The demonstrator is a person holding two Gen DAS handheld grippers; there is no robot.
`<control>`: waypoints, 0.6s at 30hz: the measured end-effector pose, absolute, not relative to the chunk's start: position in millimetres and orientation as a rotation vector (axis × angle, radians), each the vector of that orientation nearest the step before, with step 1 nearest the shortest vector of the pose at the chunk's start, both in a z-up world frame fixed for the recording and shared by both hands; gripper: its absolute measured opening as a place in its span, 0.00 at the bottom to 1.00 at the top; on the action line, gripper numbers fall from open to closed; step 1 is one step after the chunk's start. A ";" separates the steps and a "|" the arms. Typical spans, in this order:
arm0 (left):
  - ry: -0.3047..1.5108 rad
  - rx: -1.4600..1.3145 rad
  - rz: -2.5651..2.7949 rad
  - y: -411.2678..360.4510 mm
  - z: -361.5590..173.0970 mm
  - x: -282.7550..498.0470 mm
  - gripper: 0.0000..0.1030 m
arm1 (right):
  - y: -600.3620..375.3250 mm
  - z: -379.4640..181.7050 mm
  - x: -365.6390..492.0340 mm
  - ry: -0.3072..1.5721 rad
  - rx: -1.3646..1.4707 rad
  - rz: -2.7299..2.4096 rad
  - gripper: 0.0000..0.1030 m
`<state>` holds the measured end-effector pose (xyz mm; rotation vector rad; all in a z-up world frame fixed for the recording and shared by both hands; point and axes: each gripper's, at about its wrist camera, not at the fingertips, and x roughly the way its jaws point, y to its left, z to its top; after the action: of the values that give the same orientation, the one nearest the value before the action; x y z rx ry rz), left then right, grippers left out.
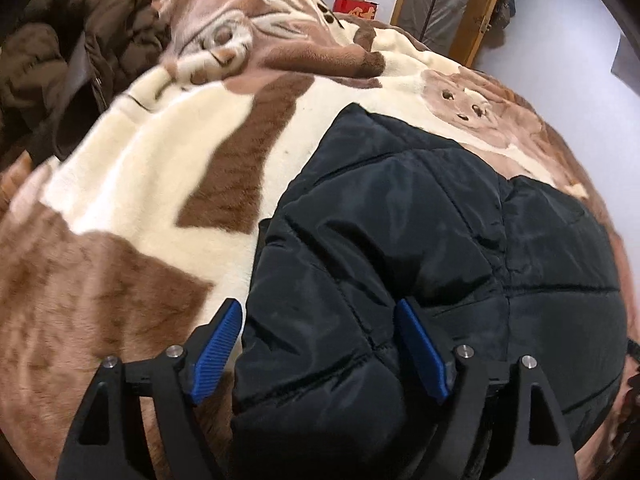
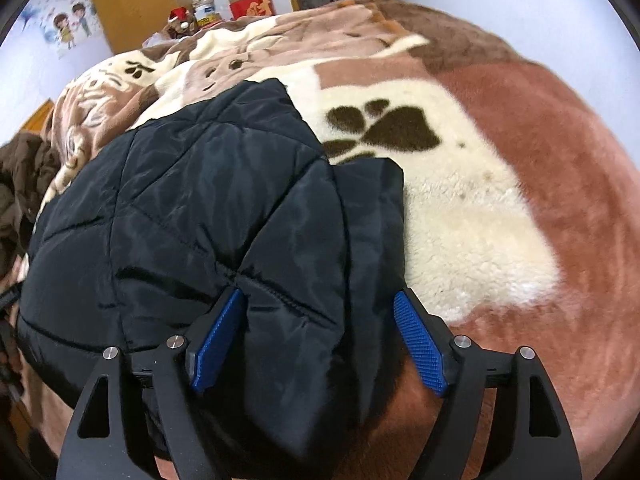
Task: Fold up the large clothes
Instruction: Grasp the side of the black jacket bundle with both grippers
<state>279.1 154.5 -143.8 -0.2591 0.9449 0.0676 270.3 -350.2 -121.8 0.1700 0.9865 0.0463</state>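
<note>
A black quilted puffer jacket (image 1: pixel 420 248) lies folded in a thick bundle on a plush brown-and-cream blanket (image 1: pixel 132 184) printed with cartoon animals and paw prints, which covers the bed. The bundle sits at the near edge of the bed, its padded bulk hanging slightly over that edge. The left gripper (image 1: pixel 320 344) stands over the jacket's left end with its blue-padded jaws spread wide; a fold of jacket lies between them, but the pads do not press on it. The right gripper (image 2: pixel 320 340) stands over the jacket's right end, its jaws likewise wide apart, with jacket fabric between them and not clamped. A brown jacket (image 1: pixel 68 52) lies crumpled at the far left edge of the bed. Beyond the far edge stand red boxes (image 2: pixel 252 4) and a wooden wardrobe (image 2: pixel 132 0).
</note>
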 end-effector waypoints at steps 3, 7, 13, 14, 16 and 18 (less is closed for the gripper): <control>0.961 -0.307 0.029 159.5 -151.8 286.6 0.84 | -352.0 -127.2 277.5 0.998 0.193 0.065 0.75; 0.979 -0.392 -0.004 168.3 -162.3 297.1 0.89 | -359.7 -137.0 291.6 1.022 0.263 0.088 0.81; 0.979 -0.462 -0.027 172.0 -169.0 281.4 0.89 | -362.3 -141.6 285.0 1.038 0.316 0.102 0.82; 0.979 -0.476 -0.034 173.7 -171.2 276.7 0.89 | -364.3 -142.8 280.9 1.044 0.336 0.110 0.82; 0.980 -0.509 -0.053 176.3 -176.6 270.1 0.89 | -368.4 -146.7 275.3 1.053 0.375 0.132 0.82; 0.989 -0.525 -0.065 177.3 -180.0 273.7 0.90 | -373.6 -152.9 274.5 1.062 0.414 0.157 0.82</control>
<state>273.7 177.3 -180.0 -0.5246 0.9889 -0.0652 274.5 -373.6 -152.9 0.4141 1.0618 0.1566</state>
